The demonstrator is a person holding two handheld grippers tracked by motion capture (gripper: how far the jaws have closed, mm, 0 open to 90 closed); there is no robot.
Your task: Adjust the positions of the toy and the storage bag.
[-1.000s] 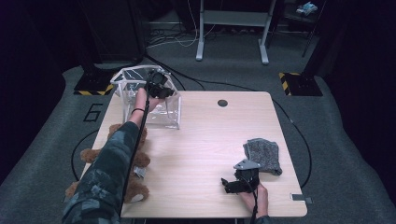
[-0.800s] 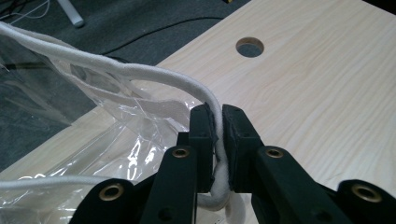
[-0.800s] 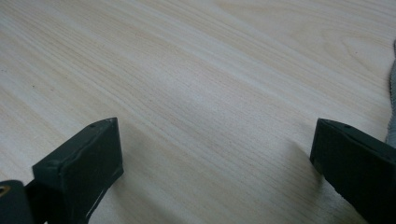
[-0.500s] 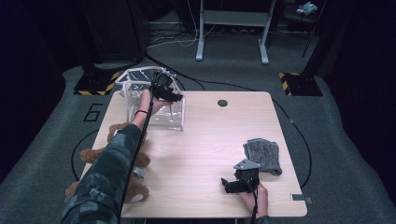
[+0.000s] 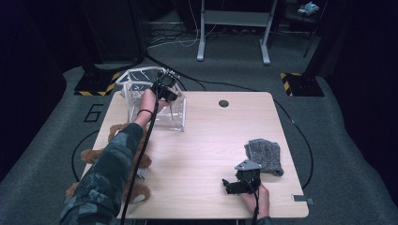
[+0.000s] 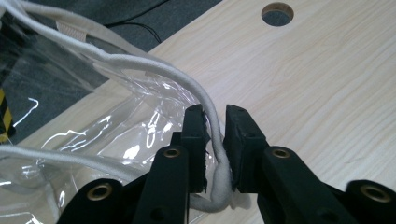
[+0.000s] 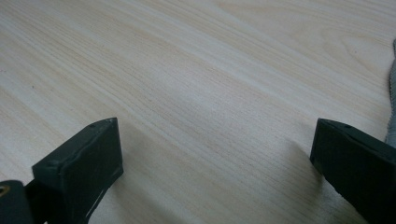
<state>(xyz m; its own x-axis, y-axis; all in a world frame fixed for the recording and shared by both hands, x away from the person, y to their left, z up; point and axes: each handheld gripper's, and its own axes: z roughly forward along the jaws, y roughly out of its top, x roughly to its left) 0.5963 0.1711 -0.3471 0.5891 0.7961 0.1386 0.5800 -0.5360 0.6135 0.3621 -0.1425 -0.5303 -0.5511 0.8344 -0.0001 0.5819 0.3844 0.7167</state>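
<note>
A clear plastic bag [image 5: 155, 110] with white cord handles stands at the far left of the table. My left gripper [image 5: 165, 90] is at its top rim. In the left gripper view the jaws [image 6: 215, 112] have just been closing and now pinch the white cord handle [image 6: 154, 70], with the bag's clear wall [image 6: 93, 126] beside it. My right gripper [image 5: 230, 185] rests low over the table near the front edge, beside a grey cloth [image 5: 265, 155]. Its jaws [image 7: 212, 135] stand wide apart over bare wood, and the cloth's edge [image 7: 392, 93] shows at the right.
A brown teddy bear [image 5: 98, 157] lies at the table's left front, partly under the person's sleeve. A round cable hole [image 5: 224, 103] sits in the tabletop [image 5: 211, 136] near the far edge. Cables and desk legs stand on the floor beyond.
The left gripper shifted slightly right along the bag's top, and the bag's rim moved with it. The right gripper stayed where it was.
</note>
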